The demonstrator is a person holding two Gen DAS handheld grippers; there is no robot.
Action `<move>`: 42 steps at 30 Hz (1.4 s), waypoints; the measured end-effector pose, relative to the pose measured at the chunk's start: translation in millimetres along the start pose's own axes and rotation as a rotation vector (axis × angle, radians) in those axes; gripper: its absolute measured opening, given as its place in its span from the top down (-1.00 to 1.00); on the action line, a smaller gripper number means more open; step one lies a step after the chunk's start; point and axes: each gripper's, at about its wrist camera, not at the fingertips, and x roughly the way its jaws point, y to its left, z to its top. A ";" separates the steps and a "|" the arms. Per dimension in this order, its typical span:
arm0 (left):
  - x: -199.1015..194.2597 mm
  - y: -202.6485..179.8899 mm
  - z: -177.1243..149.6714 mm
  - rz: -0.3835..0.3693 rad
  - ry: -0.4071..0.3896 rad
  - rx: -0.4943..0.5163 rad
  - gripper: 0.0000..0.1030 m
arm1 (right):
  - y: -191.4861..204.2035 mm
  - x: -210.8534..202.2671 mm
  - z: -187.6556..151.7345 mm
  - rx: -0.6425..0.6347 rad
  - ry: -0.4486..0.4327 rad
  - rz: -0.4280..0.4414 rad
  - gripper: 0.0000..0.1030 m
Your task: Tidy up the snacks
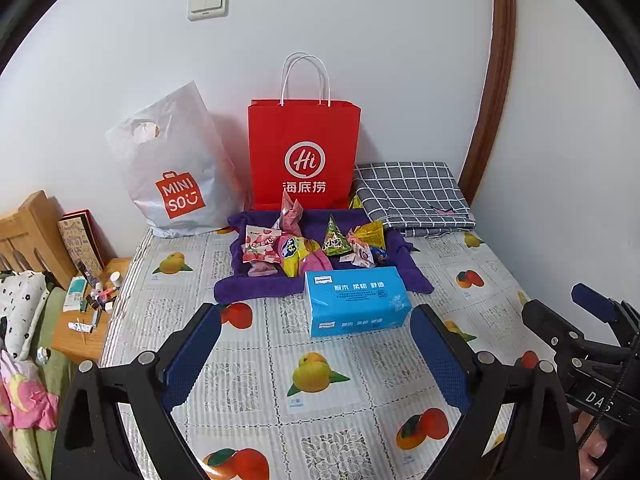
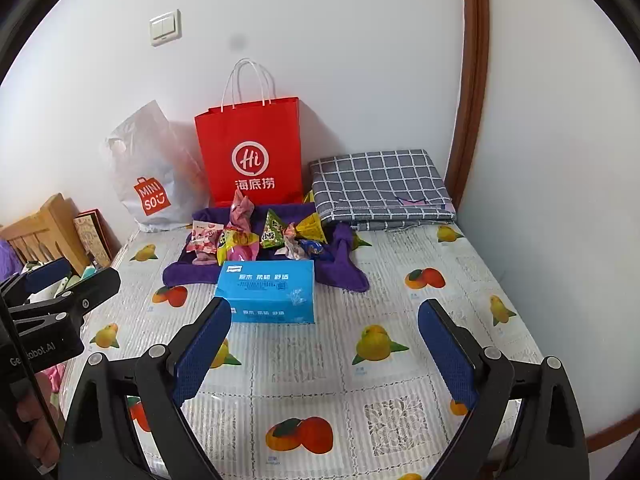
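Several wrapped snacks [image 1: 304,246] lie in a heap on a purple towel [image 1: 256,286] on a table with a fruit-print cloth [image 1: 320,376]; they also show in the right wrist view [image 2: 260,240]. A blue tissue pack [image 1: 356,300] lies in front of them, also seen in the right wrist view [image 2: 268,296]. A red paper bag [image 1: 304,152] and a white MINISO plastic bag [image 1: 176,176] stand behind. My left gripper [image 1: 316,356] is open and empty, short of the tissue pack. My right gripper [image 2: 324,356] is open and empty, beside it.
A folded grey checked cloth [image 1: 412,196] lies at the back right by the wall. A wooden shelf [image 1: 80,332] with small toiletries is left of the table. A wooden bed frame [image 1: 28,232] and bedding are further left.
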 end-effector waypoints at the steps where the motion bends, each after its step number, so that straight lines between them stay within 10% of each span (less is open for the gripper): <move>1: 0.4 -0.2 -0.1 0.000 0.000 0.001 -0.86 | -0.3 0.1 0.0 0.002 0.001 -0.002 -0.82; 42: 7.7 2.6 -3.4 -0.004 0.010 0.000 -0.86 | -0.4 2.0 0.6 0.017 0.003 -0.007 -0.82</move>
